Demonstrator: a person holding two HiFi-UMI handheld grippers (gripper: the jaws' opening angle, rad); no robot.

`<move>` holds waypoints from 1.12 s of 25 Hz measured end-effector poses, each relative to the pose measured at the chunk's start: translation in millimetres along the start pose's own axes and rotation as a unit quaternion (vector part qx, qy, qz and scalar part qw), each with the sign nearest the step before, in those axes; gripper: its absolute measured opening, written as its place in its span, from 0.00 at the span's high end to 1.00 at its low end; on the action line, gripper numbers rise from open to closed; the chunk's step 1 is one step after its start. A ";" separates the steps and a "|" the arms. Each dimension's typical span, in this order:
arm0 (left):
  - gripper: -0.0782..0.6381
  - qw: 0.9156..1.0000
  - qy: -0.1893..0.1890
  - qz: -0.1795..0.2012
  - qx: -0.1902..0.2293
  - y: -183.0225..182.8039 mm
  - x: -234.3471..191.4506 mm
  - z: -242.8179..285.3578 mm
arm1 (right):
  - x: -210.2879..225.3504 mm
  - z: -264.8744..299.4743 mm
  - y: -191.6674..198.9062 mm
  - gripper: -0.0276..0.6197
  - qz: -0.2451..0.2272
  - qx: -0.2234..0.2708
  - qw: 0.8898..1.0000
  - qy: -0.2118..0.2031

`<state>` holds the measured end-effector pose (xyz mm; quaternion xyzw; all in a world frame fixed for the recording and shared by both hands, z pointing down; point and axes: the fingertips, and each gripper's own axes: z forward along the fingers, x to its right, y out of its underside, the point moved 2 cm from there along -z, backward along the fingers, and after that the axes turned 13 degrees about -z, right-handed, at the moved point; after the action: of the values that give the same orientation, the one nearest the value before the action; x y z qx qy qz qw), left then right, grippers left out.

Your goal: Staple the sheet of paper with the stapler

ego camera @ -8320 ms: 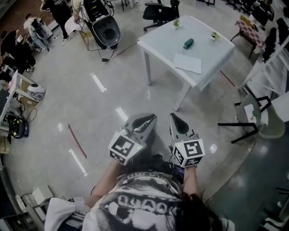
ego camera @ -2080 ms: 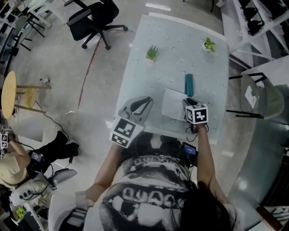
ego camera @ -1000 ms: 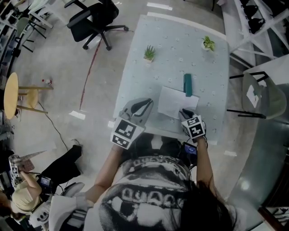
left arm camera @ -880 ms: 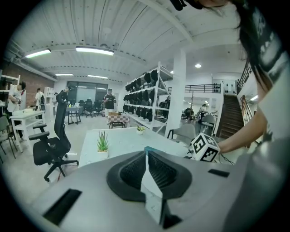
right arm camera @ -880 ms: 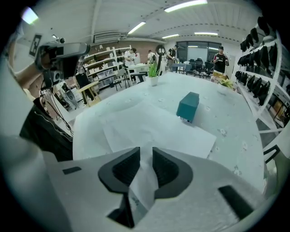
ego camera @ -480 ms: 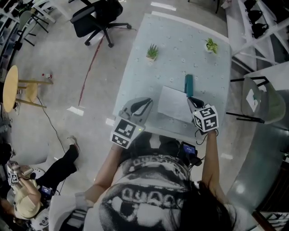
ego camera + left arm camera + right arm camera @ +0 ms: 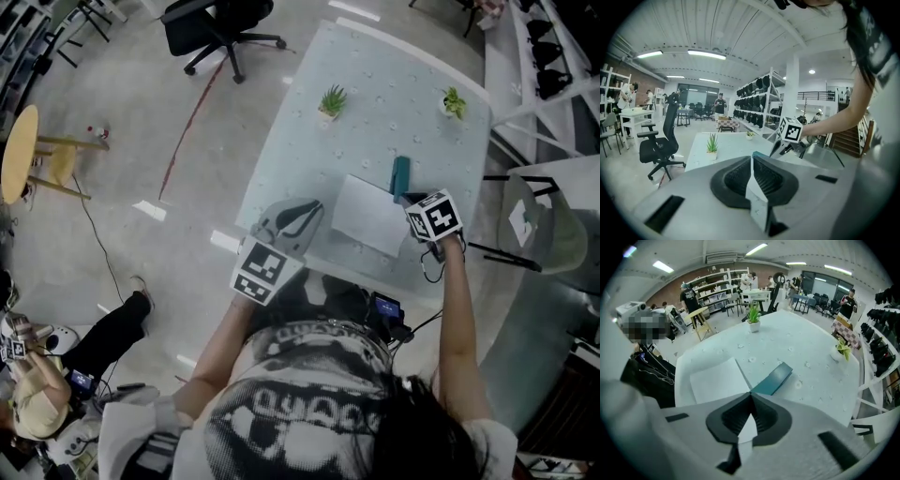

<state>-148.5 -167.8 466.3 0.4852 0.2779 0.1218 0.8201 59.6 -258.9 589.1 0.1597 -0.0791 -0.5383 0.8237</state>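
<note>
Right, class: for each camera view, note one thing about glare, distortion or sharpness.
Head view: bright glare streaks on the glossy grey floor, white square table evenly lit. Left gripper view: strong fisheye, black corners, long ceiling strip lights blown out. Right gripper view: same fisheye, yet the dark teal stapler and white sheet of paper stay sharp.

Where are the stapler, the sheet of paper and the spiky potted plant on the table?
stapler [image 7: 400, 176], head view, middle of its teal body.
sheet of paper [image 7: 367, 214], head view, centre of the sheet.
spiky potted plant [image 7: 332, 98], head view, on its green leaves.
</note>
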 end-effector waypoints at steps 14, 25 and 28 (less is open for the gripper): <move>0.87 1.000 -0.002 -0.006 -0.002 5.3 -9.6 10.6 | -0.4 15.5 -0.9 0.95 -0.051 -0.107 0.990 -0.076; 0.87 1.000 0.019 -0.009 -0.012 11.8 -1.2 30.6 | -2.7 22.1 3.6 0.95 -0.035 -0.091 0.995 -0.035; 0.87 1.000 0.025 -0.001 -0.012 7.3 -0.1 36.5 | -2.1 22.1 2.7 0.95 -0.034 -0.088 0.995 -0.029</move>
<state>-127.2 -190.8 486.3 0.4715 0.2973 0.1365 0.8189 54.4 -259.9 610.8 0.0735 -0.0492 -0.5754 0.8130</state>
